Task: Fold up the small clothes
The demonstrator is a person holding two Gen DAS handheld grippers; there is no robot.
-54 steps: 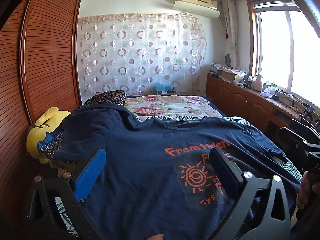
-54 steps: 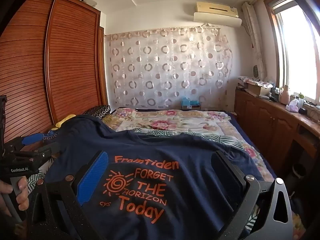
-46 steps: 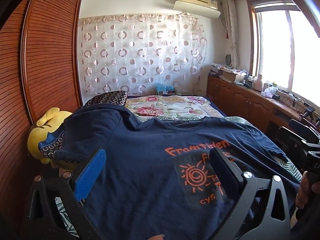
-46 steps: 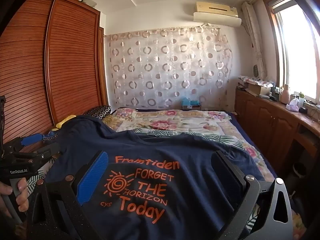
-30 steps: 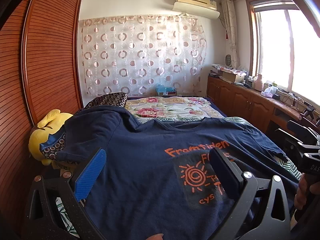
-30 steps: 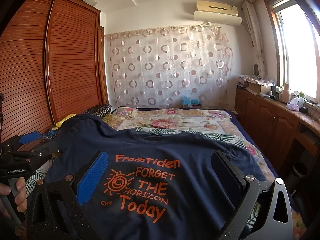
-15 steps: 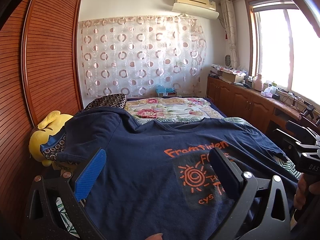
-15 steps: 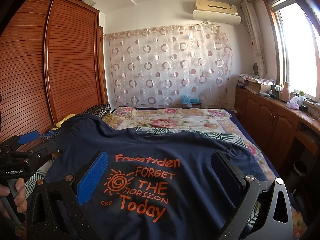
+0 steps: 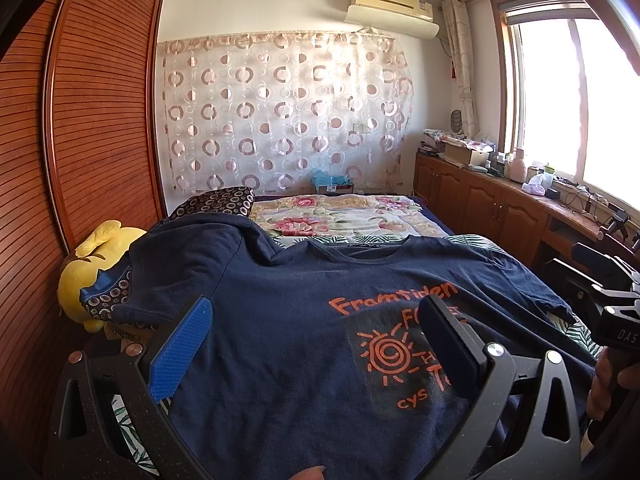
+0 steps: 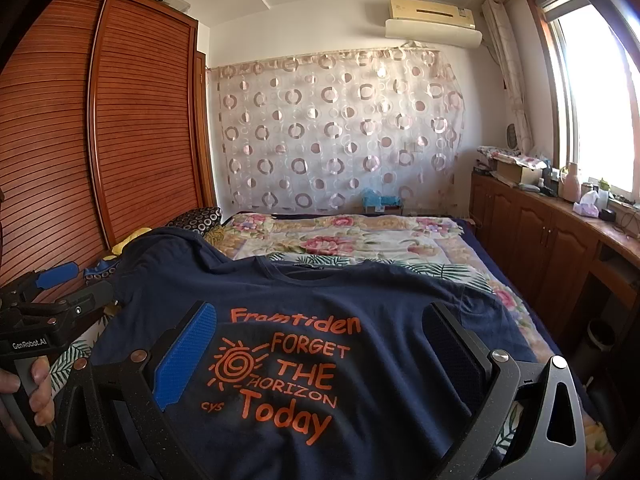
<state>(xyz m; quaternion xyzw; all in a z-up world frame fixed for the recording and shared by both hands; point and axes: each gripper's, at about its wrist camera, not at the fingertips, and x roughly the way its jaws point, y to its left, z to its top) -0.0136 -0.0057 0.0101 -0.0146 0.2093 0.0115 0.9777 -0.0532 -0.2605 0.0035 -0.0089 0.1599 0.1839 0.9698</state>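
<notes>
- Nearest the cameras, the left gripper and the right gripper hover low over the cloth — each with its jaws spread wide and nothing between them; one blue ribbed pad and one black pad show on each.
- Under both lies the navy cotton T-shirt with orange print, spread front-up across the near end of the bed, its neckline toward the far wall; the lettering reads "Framtiden FORGET THE HORIZON Today" beside an orange spiral sun.
- At the left edge of the right wrist view, a hand grips the left gripper's handle.
- Its left sleeve drapes over a raised hump beside a yellow plush toy — the toy sits against the slatted wooden wardrobe.
- Beyond the collar, a floral quilt covers the bed.
- Farthest back hangs a sheer curtain with ring patterns, a wall air conditioner above it.
</notes>
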